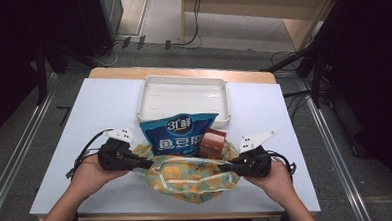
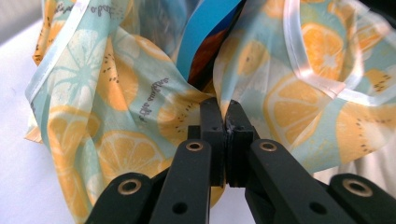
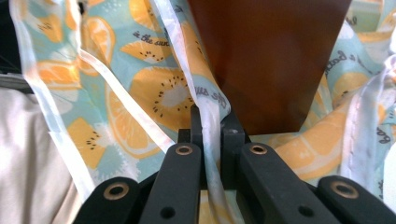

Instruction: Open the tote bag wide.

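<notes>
A: High view — the fruit-print bag [image 1: 187, 178] lies at the table's near edge, left gripper [image 1: 145, 164] and right gripper [image 1: 225, 166] each pinching a side. Its base hides one blue snack pouch [image 1: 177, 136] and one brown box [image 1: 213, 144].

B: One white tray [image 1: 183, 98] sits behind.

A: Left gripper view — jaws clamped tight on fabric; the pouch is cut off above.

B: Right gripper view — jaws closed on the bag's rim, the box top cropped.

At the frame's centre you have a thin, glossy plastic fruit-print bag [image 1: 189, 178]; above it, a shiny blue foil packet [image 1: 177, 136] and smooth white plastic tray [image 1: 183, 96].
</notes>
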### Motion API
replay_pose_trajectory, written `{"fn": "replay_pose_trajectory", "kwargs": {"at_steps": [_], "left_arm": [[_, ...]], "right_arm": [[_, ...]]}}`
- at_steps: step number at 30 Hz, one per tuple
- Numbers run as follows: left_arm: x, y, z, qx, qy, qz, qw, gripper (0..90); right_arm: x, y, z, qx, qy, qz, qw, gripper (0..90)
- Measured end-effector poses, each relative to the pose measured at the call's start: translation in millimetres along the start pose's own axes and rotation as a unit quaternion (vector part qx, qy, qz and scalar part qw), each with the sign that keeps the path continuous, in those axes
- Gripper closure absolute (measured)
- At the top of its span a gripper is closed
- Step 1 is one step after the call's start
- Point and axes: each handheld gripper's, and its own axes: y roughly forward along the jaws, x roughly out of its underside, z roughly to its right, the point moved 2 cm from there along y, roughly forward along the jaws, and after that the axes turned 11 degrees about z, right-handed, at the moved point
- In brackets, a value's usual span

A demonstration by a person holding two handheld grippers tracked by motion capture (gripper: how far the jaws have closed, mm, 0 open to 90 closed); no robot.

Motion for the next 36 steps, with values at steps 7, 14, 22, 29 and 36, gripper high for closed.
{"fn": "replay_pose_trajectory", "kwargs": {"at_steps": [7,14,22,29,36], "left_arm": [[2.4,-11.7,14.7,0.020,0.016,0.007,0.9997,89.4],[13.7,-9.5,19.8,0.024,0.012,0.001,0.9997,89.1],[31.6,-0.2,13.3,0.025,-0.014,0.008,0.9995,88.4],[37.4,2.2,11.5,0.028,-0.020,0.007,0.9994,88.4],[44.8,4.2,3.1,0.035,-0.038,0.016,0.9985,88.2]], "right_arm": [[-5.0,-8.9,-12.3,-0.015,-0.014,0.006,0.9998,89.1],[6.4,-7.5,-16.6,-0.017,-0.010,0.010,0.9998,87.3],[27.1,0.8,-15.8,-0.025,0.005,0.020,0.9995,87.7],[33.9,6.8,-16.5,-0.031,0.010,0.013,0.9994,87.8],[40.4,10.9,-14.9,-0.038,-0.001,0.019,0.9991,87.7]]}}
